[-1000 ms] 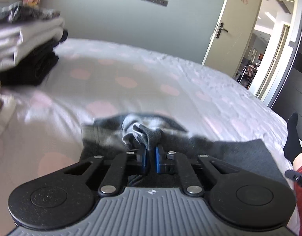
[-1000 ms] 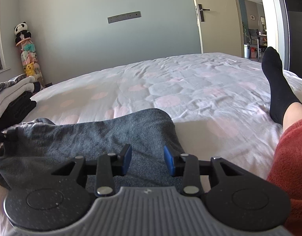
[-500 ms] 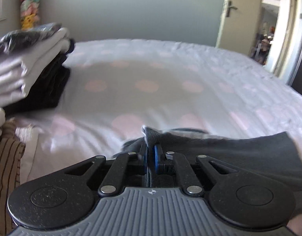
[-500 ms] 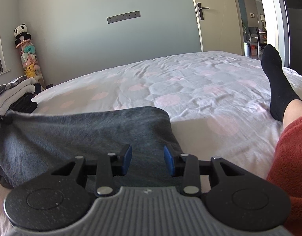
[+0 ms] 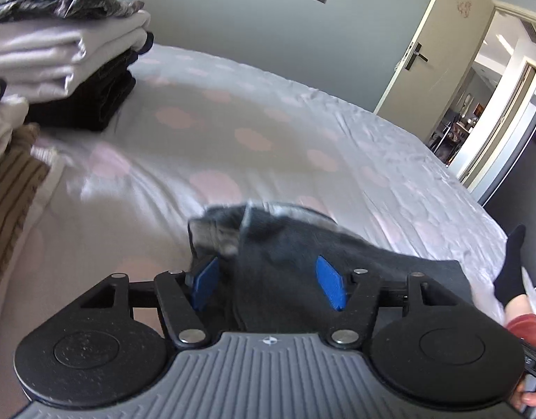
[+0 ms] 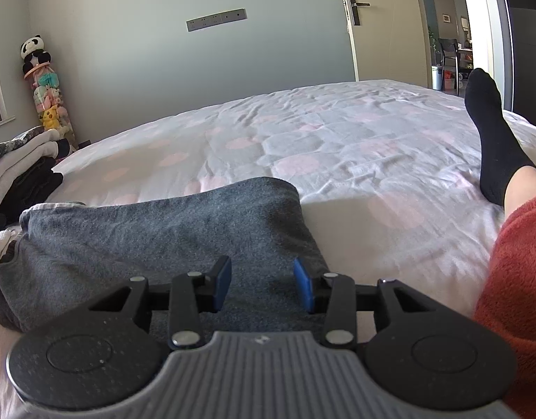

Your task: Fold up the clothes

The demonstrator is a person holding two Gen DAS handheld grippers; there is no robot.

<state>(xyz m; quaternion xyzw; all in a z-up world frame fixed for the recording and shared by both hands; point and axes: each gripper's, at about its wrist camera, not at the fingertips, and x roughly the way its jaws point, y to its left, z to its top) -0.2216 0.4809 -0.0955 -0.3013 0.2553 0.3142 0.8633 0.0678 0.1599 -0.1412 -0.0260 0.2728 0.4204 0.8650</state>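
A: Where's the grey fleece garment (image 6: 156,237)?
B: Flat on the rumpled pink-dotted bedsheet (image 6: 337,146), fuzzy, its ribbed edge bunched between the left gripper (image 5: 268,279) pads, which are spreading apart.
A: Right gripper (image 6: 262,281)?
B: Parted over the fleece, gripping nothing

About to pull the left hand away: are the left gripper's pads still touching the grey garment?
Cannot tell. In the left wrist view the left gripper is opening, the grey garment lying between its pads, but blur hides any gap.
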